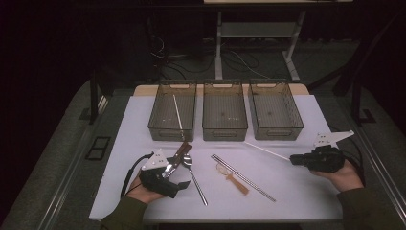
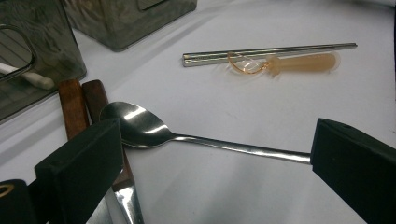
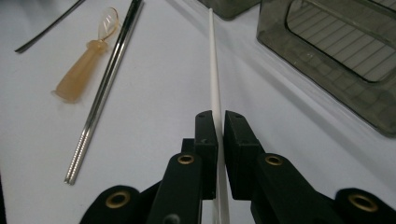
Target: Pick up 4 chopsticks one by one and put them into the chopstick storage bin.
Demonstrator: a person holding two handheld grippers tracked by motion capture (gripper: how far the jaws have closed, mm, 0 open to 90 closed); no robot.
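One white chopstick (image 3: 214,79) is what we are carrying in our right gripper (image 3: 220,122), whose jaws are pressing together on its near end, so the stick is running straight out ahead of the claw; in the high view the right gripper (image 1: 293,159) is sitting near the right edge of the table (image 1: 306,191) and the stick (image 1: 266,150) is slanting from it up and leftward, its far tip lying just in front of the gap between the middle bin (image 1: 225,111) and the right bin (image 1: 275,111). That long axis is what we are judging the coming move by: a matching white stick (image 1: 178,112) is already lying in the left bin (image 1: 172,111), well apart from our tip, so we are likely needing to swing the stick leftward across the bin fronts. Our left gripper (image 2: 210,154) is waiting with jaws spread either side of a metal spoon (image 2: 140,128), by the table's front left corner
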